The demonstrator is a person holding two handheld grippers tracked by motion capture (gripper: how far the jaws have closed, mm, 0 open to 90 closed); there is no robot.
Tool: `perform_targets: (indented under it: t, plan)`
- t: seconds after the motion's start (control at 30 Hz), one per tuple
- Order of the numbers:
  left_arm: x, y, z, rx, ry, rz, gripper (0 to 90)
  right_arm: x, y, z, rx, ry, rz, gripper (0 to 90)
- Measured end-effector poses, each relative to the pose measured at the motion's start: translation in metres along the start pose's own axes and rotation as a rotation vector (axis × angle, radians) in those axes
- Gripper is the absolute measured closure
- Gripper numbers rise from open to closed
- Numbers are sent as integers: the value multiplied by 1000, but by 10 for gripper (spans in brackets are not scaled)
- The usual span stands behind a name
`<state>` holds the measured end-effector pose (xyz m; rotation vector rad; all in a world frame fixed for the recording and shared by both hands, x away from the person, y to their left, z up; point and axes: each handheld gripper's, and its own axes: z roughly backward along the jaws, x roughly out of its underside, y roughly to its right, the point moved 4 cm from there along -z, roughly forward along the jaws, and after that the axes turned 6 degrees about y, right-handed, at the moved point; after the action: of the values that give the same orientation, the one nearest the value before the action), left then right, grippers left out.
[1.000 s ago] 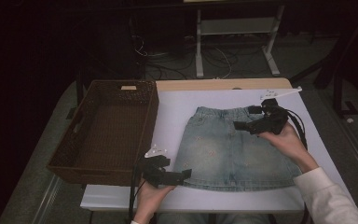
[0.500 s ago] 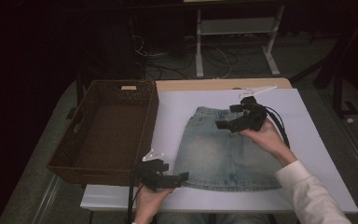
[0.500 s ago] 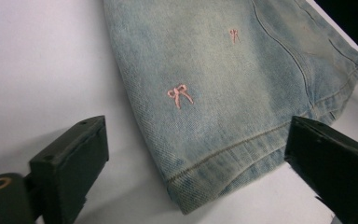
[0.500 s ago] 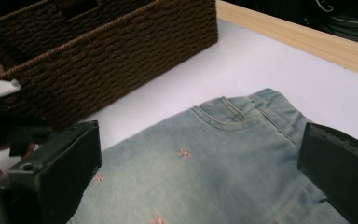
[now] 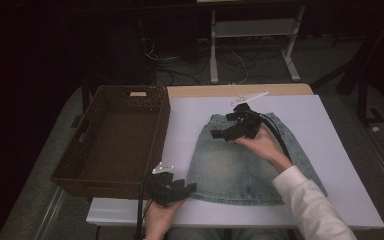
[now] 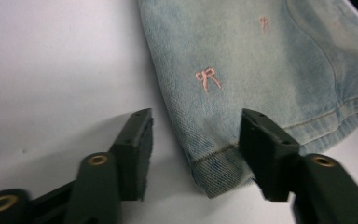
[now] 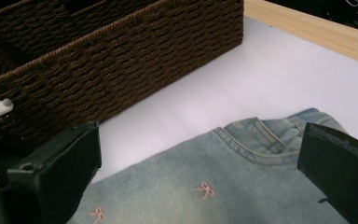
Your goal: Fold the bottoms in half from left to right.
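So a light-blue denim skirt point(image 5: 245, 160) is being laid out flat on the white sheet point(image 5: 330, 150) covering the counter point(image 5: 205, 91), waistband at the far end and hem toward the person. Little pink bows point(image 6: 207, 78) are being shown stitched into the denim in the left gripper view.

The left gripper point(image 5: 187, 188) is being held low at the near left corner of the hem. Its jaws have just been closing, and in its own view that hem corner is being straddled: one jaw is parked on the bare sheet just beside the skirt's edge, the other is sitting over the denim by the hem seam. There's a clear gap left, so nothing is being pinched yet, and it's being counted as open.

The right gripper point(image 5: 219, 131) is being held over the skirt's upper left part, near the waistband, jaws pointed toward the basket. In its own view the jaws are being kept wide apart with nothing clamped, and the waistband corner is being seen between them.

A dark brown wicker basket point(image 5: 80, 150) is being kept just left of the skirt, on the counter, close but apart.
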<state>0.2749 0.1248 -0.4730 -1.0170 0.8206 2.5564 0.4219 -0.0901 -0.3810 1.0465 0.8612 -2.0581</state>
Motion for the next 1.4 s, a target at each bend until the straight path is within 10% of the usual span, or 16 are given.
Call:
perform_targets:
  t: [0.4, 1.4]
  plan:
    - [6, 4, -5, 32, -4, 12, 799, 3, 13, -36, 11, 20, -50, 0]
    - [10, 3, -4, 57, 27, 0, 809, 9, 65, -87, 147, -11, -105, 0]
